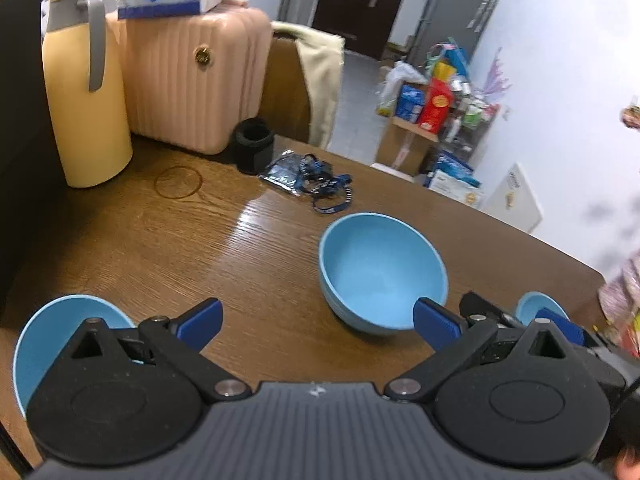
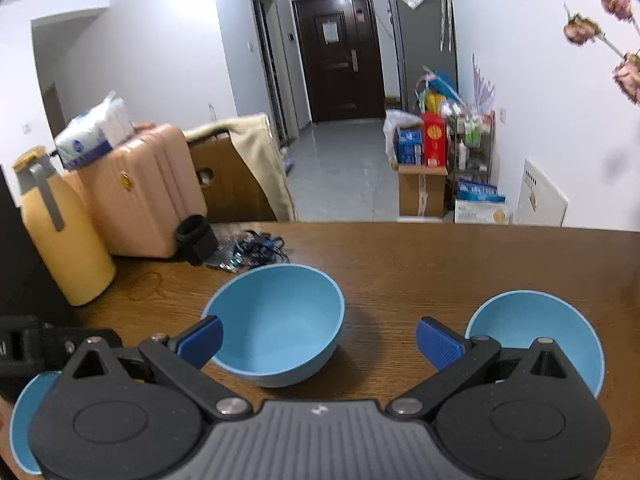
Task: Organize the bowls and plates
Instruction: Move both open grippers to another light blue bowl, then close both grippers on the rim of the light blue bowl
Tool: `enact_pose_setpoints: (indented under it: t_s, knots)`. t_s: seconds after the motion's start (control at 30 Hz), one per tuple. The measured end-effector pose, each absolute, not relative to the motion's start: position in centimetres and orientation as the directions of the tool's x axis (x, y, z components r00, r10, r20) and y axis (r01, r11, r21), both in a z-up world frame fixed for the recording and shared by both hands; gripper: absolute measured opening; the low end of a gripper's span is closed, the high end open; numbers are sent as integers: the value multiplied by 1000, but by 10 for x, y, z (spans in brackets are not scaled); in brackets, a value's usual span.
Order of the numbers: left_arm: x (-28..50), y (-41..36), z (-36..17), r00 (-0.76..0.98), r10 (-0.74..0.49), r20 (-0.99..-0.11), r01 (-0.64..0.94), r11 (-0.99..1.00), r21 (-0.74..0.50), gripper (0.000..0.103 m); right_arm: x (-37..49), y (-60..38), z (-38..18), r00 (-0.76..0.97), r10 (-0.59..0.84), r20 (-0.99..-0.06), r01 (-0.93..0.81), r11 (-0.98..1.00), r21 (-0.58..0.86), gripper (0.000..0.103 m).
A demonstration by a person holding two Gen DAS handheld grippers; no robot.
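Three blue bowls stand on the wooden table (image 1: 160,248). The middle bowl (image 1: 382,272) (image 2: 276,320) sits ahead of both grippers. A left bowl (image 1: 52,340) (image 2: 22,428) lies partly behind the left gripper's body. A right bowl (image 2: 536,332) (image 1: 538,310) lies partly behind the right gripper's finger. My left gripper (image 1: 316,328) is open and empty, above the table, left of the middle bowl. My right gripper (image 2: 318,340) is open and empty, its left fingertip in front of the middle bowl's near rim. The right gripper also shows in the left wrist view (image 1: 520,320).
A yellow thermos jug (image 1: 84,96) and a pink suitcase (image 1: 192,80) with a tissue pack stand at the table's far left. A black cup (image 1: 254,150) and a blue lanyard bundle (image 1: 312,182) lie behind the middle bowl. A chair with a beige cloth (image 2: 244,168) stands beyond the table.
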State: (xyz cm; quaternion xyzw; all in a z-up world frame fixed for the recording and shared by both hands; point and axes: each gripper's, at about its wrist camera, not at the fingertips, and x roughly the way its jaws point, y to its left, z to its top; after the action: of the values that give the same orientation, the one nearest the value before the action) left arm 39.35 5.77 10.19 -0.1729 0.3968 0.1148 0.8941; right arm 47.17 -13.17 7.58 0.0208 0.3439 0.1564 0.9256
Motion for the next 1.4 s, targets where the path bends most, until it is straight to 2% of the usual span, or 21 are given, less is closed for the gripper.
enact_pose_setpoints:
  t_s: [0.27,0.6,1.07,1.3,1.4]
  knots:
    - [435,65,83,614,86,-784,-401,890,-216,103,517,-124,52,666,284,-690,-254,956,147,103]
    - [470,63,56,565,120,-816,-451,874,-184,103,542,-114,34,624,296,-723,-283,948,144,103]
    - [492,72,30,516,145,-844,-498,852,-159,103,576,-112,6,607,239,-758,-244,964,108,101]
    - [500,75,19,501,145,-853,-505,850,-151,103,585,-111,-5,564,289,-773,-264,951,162,94]
    - [502,71,17,496,158,-854,-502,855,-134,103,585,-109,-7,568,279,-774,-264,953,150,86]
